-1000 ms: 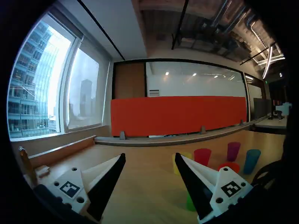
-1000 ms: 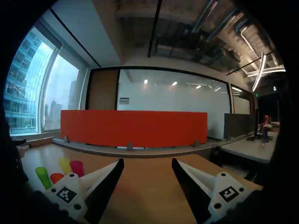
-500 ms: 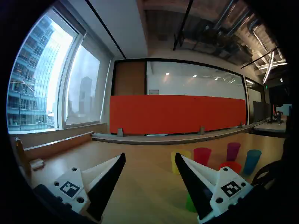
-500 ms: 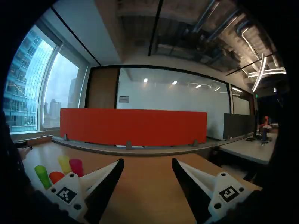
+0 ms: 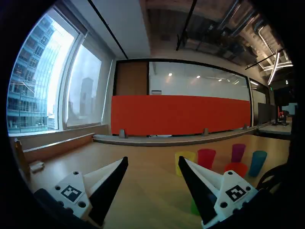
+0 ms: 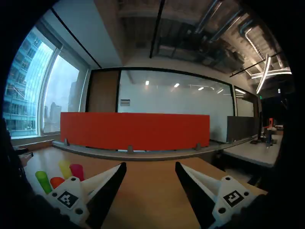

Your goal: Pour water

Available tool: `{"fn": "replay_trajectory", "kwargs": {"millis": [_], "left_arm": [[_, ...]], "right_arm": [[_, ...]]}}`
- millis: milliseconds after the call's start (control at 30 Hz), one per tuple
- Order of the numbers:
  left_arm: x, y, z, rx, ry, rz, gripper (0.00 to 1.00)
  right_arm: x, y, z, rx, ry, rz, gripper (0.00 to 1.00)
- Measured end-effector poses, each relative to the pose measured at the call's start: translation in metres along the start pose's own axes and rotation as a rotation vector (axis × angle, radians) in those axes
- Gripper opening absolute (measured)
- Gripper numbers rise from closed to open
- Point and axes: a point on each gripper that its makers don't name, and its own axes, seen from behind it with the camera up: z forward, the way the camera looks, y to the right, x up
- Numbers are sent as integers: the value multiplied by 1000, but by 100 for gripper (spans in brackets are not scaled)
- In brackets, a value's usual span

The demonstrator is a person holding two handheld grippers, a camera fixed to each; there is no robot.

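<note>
Several coloured plastic cups stand on a wooden table (image 5: 148, 191). In the left gripper view a yellow cup (image 5: 182, 163), a red cup (image 5: 206, 158), a purple cup (image 5: 238, 152), a teal cup (image 5: 258, 163) and an orange cup (image 5: 236, 169) sit ahead to the right; a green cup (image 5: 194, 208) peeks from behind the right finger. My left gripper (image 5: 152, 168) is open, empty, short of the cups. In the right gripper view a green cup (image 6: 44, 181), orange cup (image 6: 57, 181), yellow cup (image 6: 65, 168) and pink cup (image 6: 77, 171) stand far left. My right gripper (image 6: 149, 171) is open and empty.
A long red partition (image 5: 179, 115) runs along the table's far edge. Large windows (image 5: 38, 84) line the left wall above a wooden ledge (image 5: 57, 147). Another desk (image 6: 251, 150) with items stands to the right.
Both views have tilted up slightly, so the cups and table sit a little lower and the partition a little higher. Both grippers stayed open.
</note>
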Motion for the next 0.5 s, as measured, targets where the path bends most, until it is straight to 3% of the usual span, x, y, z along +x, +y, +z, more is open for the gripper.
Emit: {"fn": "replay_trajectory", "kwargs": {"millis": [500], "left_arm": [[-10, -1, 4, 4, -41, 8, 99]], "right_arm": [[-1, 0, -1, 1, 1, 2, 99]]}}
